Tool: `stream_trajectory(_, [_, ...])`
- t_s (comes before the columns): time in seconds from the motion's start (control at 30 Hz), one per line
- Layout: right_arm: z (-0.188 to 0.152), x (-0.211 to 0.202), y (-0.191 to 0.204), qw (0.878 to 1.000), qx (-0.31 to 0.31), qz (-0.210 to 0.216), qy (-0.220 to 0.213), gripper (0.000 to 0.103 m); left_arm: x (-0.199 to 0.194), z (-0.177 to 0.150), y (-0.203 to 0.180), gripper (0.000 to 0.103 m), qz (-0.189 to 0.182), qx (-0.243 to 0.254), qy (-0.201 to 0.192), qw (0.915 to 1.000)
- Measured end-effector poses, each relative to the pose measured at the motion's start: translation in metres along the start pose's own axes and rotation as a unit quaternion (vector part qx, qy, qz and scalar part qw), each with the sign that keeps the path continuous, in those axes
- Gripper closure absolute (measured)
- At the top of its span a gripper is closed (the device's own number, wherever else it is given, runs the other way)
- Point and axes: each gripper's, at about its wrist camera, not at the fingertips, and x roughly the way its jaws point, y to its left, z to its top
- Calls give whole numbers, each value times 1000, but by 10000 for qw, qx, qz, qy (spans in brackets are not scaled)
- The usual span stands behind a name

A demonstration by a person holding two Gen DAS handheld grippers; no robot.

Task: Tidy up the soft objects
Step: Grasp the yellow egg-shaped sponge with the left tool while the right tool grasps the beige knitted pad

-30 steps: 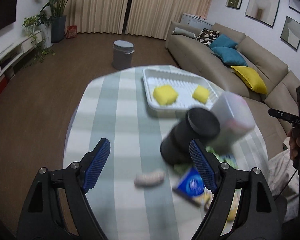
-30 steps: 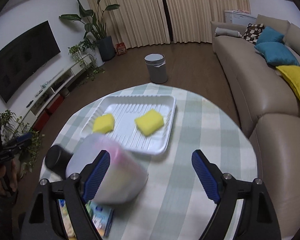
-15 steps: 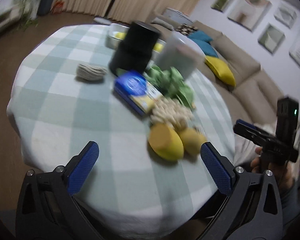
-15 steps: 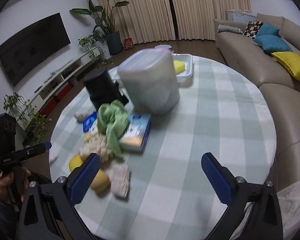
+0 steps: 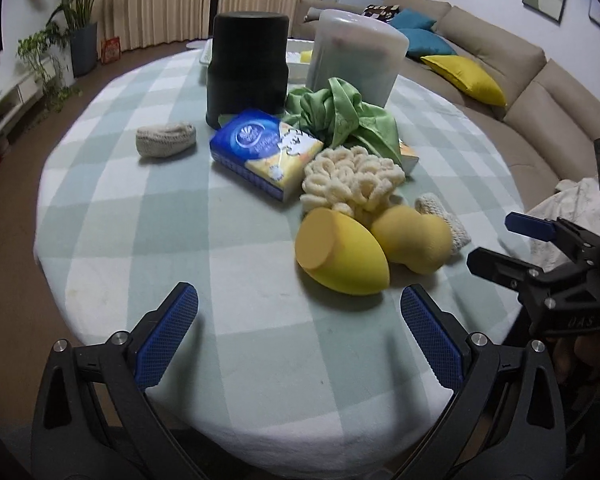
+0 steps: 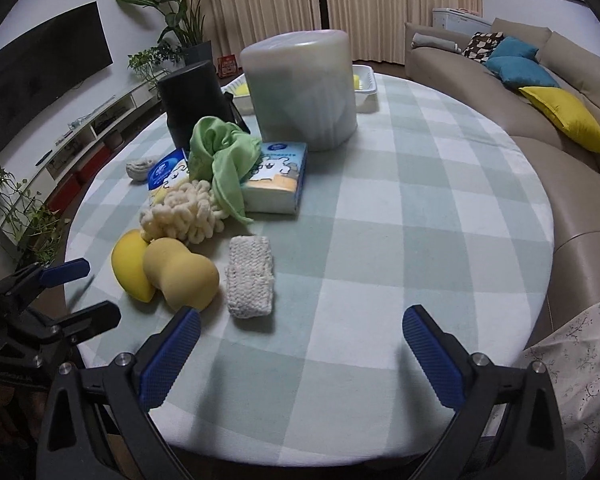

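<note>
Both grippers hung wide open and empty above the near edge of the checked table [image 5: 148, 216]. The left gripper [image 5: 300, 336] faced a yellow sponge [image 5: 340, 256] just beyond its fingers; the right gripper [image 6: 300, 356] stood just short of a knitted pad [image 6: 250, 276].

Your white tray [image 6: 366, 80] sits behind the frosted tub [image 6: 302, 88] and the black canister [image 5: 247, 64] — only a rim and slivers of the yellow sponges [image 5: 306, 55] in it show. What the tub holds you cannot tell through its cloudy wall. The green cloth [image 6: 220, 152] covers part of both tissue packs [image 6: 278, 178], and from the left wrist view the second pack is almost wholly hidden. The knitted pad [image 5: 446, 220] is half behind the tan sponge [image 5: 414, 238] there. Your right claw [image 5: 516, 240] is cut off at that view's edge — its second finger is out of frame.
</note>
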Motion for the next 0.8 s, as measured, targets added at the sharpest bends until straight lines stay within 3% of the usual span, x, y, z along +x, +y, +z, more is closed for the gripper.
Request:
stream_trajectory(0.23, [0,9,1,9998,-61,-59,166,1,18,6,-10,0,166,144,158,9996])
stream_trajectory(0.37, [-1,13,-1,9996,-45,-64,287,8,27,9,-16,0,234,213,241,9992])
stream_trajectory(0.8, [6,23,5,9994,-114,8,327,9,28,12,-7,3,232,56,16,9997])
